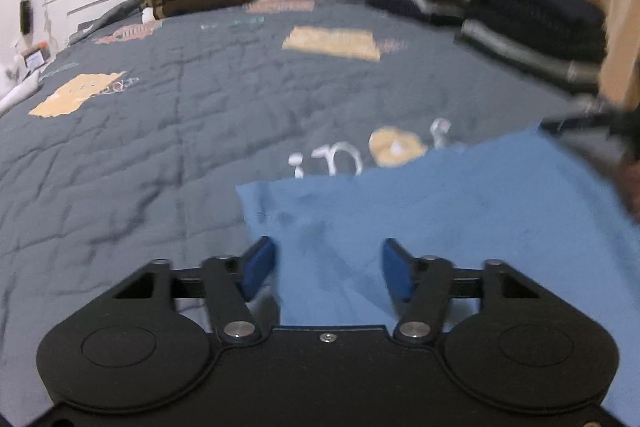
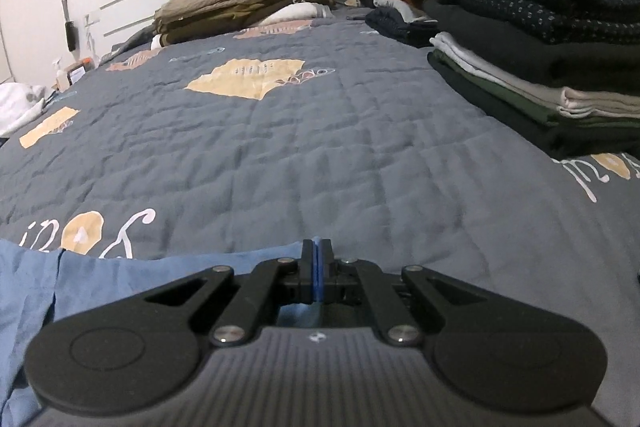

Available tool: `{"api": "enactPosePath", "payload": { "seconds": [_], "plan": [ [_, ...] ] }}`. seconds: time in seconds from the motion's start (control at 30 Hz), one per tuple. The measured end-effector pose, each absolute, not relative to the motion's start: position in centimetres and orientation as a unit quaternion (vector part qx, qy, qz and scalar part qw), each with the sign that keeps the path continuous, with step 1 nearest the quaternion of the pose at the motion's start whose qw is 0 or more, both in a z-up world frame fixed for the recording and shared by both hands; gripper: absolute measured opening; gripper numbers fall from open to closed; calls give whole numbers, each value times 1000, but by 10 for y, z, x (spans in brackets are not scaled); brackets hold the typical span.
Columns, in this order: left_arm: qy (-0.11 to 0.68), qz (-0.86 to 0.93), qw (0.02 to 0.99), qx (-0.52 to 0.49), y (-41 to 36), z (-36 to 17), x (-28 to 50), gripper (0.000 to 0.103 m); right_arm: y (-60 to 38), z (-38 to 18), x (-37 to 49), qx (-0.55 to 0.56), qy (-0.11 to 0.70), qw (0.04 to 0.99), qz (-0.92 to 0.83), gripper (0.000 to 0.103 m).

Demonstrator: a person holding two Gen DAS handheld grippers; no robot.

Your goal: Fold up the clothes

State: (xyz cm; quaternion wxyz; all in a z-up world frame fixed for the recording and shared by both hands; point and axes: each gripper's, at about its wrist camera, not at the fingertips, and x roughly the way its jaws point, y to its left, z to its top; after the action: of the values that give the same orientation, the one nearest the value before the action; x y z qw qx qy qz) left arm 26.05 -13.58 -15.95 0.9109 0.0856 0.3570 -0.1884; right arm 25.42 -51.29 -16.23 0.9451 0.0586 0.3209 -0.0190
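The risk here sits with the left tongs [image 1: 328, 267]. Their blue pads [image 1: 260, 267] stand partly apart, one on each side of the near part of the light blue garment [image 1: 460, 227], and no fold of cloth can be seen pinched between them; the fabric simply lies under and ahead of the gap. If they shut from this pose they could catch only the top layer, or nothing, and the corner just ahead and to the left of them would stay on the bed [image 1: 140, 147]. They might also nip the quilt along with the cloth, since the garment lies flat on it. The left view is smeared, so how close the pads sit to the fabric cannot be told.

The right tongs [image 2: 317, 273] are fully closed, pads pressed together. The far edge of the blue garment reaches up to their tips, but the pictures do not show whether cloth is caught between them. If it is not, lifting would leave that side behind and the fold would skew.

The garment lies spread on the bed beneath both tongs, running off to the left of the right pair. Stacks of folded clothes [image 2: 540, 67] sit ahead and to the right, well apart.
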Motion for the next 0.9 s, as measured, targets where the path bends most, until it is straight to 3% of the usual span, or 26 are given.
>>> {"api": "enactPosePath", "payload": {
  "seconds": [0.03, 0.13, 0.4, 0.53, 0.63, 0.77, 0.9],
  "plan": [
    [364, -183, 908, 94, -139, -166, 266, 26, -513, -163, 255, 57, 322, 945, -19, 0],
    [371, -181, 909, 63, -127, -171, 270, 5, -514, -164, 256, 54, 325, 944, -19, 0],
    [338, -153, 929, -15, -86, -154, 263, 1, -505, -163, 259, 60, 311, 948, 0, 0],
    [361, -139, 922, -2, -93, -159, 265, 12, -494, -167, 271, 26, 333, 942, -8, 1],
    [348, -145, 926, -21, -87, -147, 247, 47, -494, -163, 270, 18, 351, 936, -8, 4],
    [329, -162, 930, -28, -75, -125, 208, 49, -498, -141, 241, 32, 361, 932, 3, 14],
    [332, -183, 925, -31, -78, -110, 169, 50, -496, -128, 191, 48, 377, 925, 21, 34]
  ]
}}
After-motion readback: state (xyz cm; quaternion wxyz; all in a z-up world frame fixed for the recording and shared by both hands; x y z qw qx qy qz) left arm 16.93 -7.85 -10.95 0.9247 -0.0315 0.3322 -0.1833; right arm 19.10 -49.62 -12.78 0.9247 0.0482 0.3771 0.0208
